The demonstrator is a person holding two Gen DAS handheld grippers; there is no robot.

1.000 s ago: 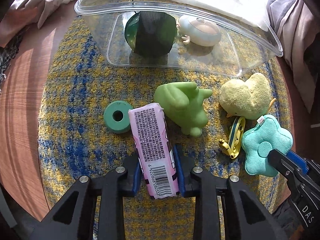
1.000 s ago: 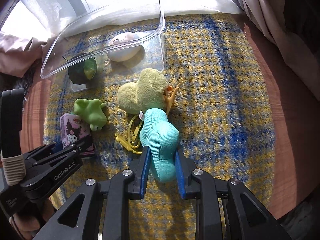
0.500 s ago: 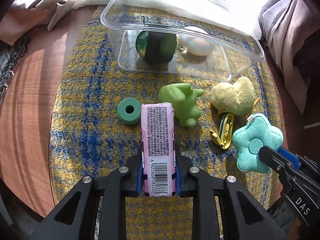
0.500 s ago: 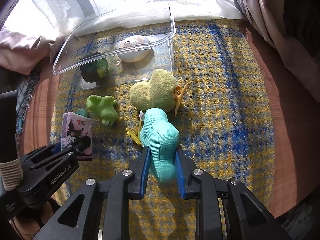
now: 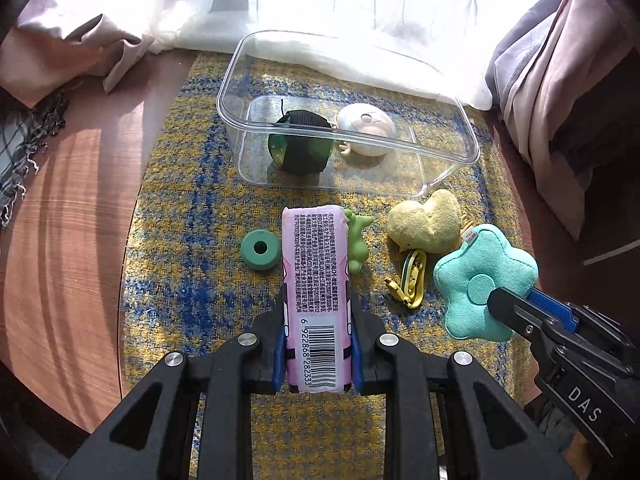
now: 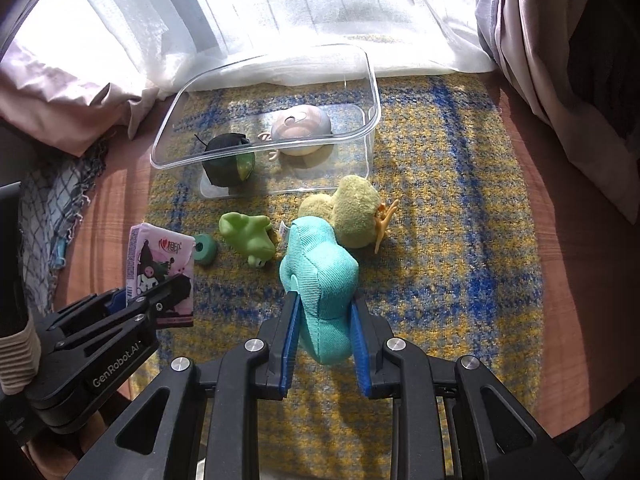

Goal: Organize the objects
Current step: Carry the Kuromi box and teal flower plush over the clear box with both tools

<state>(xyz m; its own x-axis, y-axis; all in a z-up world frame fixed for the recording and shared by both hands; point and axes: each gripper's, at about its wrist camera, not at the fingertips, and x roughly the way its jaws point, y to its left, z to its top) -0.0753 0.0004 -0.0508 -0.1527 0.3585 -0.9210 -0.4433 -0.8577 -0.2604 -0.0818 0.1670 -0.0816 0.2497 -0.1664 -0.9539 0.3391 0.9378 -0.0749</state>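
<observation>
My left gripper (image 5: 318, 346) is shut on a pink tissue pack (image 5: 316, 276) with a barcode, held above the mat; the pack (image 6: 160, 268) also shows at the left of the right wrist view. My right gripper (image 6: 324, 336) is shut on a teal flower-shaped cushion (image 6: 320, 280), lifted off the mat; the same cushion (image 5: 480, 280) appears at the right of the left wrist view. A clear plastic box (image 5: 460, 164) at the far side of the mat holds a dark green ball (image 5: 300, 148) and a pale round toy (image 5: 366, 128).
On the yellow-and-blue woven mat (image 5: 192, 208) lie a green ring (image 5: 260, 249), a green frog toy (image 6: 248, 236), a yellow plush (image 5: 428, 220) and a yellow clip (image 5: 412, 276). Wooden tabletop (image 5: 60, 240) surrounds the mat; curtains (image 5: 320, 0) hang behind the box.
Both grippers have risen with their loads: the tissue pack and the teal cushion came up off the mat, and the mat and box now look smaller and farther.
</observation>
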